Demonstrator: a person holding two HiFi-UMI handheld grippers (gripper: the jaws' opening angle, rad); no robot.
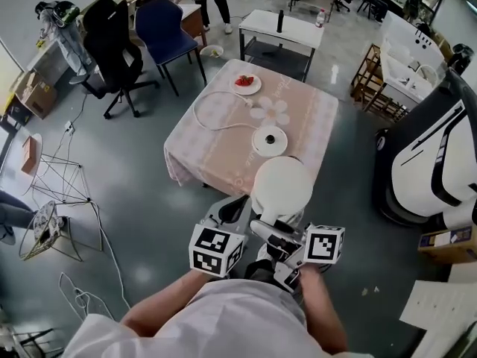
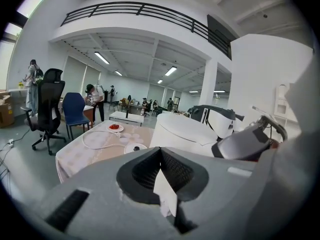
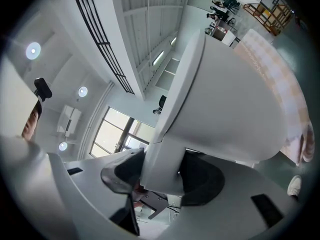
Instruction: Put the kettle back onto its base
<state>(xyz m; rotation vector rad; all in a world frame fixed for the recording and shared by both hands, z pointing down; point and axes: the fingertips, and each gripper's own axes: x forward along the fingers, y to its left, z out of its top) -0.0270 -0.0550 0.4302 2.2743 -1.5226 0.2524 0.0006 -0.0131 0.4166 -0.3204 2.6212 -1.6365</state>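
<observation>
Right gripper [image 3: 160,170] pinches kettle [image 1: 282,186] handle over worktop [image 1: 195,155] near edge; base [image 1: 269,139] just ahead, bare room around; left gripper [image 2: 161,178] pressed together

Glossy grey floor [image 1: 141,155], square pink-clothed table [image 1: 216,149], black office chair [image 1: 112,39] and blue chair [image 1: 165,27] beside it, white side table [image 1: 287,28] beyond, wooden rack [image 1: 370,80] at right, cardboard boxes [image 1: 33,94] at left, railed balcony [image 2: 145,9] overhead, white column [image 2: 207,91], ceiling strip lights [image 2: 101,58], tall windows [image 3: 117,134].
</observation>
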